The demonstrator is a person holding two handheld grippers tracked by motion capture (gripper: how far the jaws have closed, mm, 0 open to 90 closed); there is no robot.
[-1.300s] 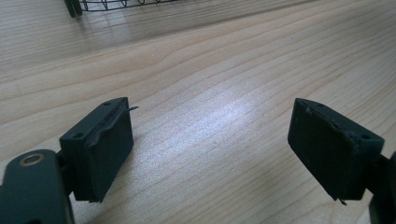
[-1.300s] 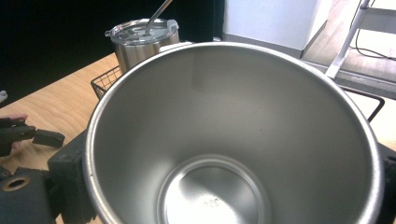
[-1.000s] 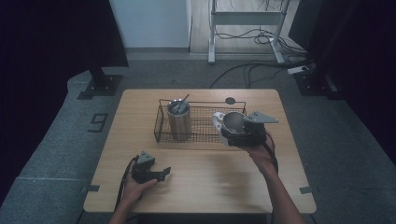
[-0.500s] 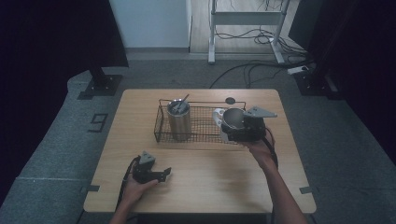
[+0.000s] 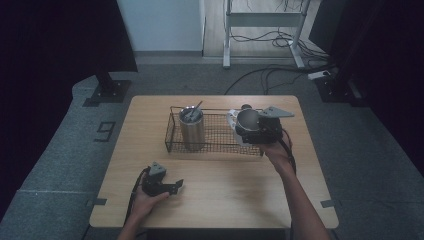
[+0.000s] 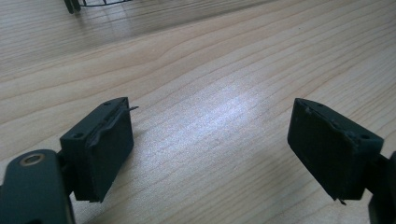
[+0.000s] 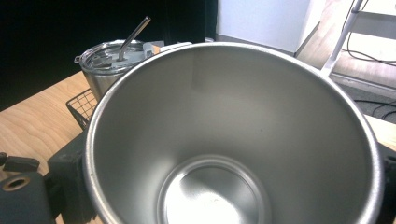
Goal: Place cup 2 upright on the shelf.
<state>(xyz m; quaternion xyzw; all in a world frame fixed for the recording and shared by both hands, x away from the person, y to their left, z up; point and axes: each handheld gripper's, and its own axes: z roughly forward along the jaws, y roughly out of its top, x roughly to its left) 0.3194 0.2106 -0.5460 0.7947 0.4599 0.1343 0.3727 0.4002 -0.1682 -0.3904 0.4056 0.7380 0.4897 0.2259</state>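
Surface: a light wooden table (image 5: 220, 200), its grain seen running across the top.
Far half: a black wire basket (image 5: 215, 146) is set directly on the wood.
Near left: the left gripper (image 5: 172, 187) is rested on the top, jaws parted, nothing between them.

My high view looks down and forward over the whole table (image 5: 210, 200). Left gripper view skims the bare tabletop, close. Right gripper view peers into a steel cup (image 7: 233, 140); both it and high view share the basket (image 5: 172, 135).
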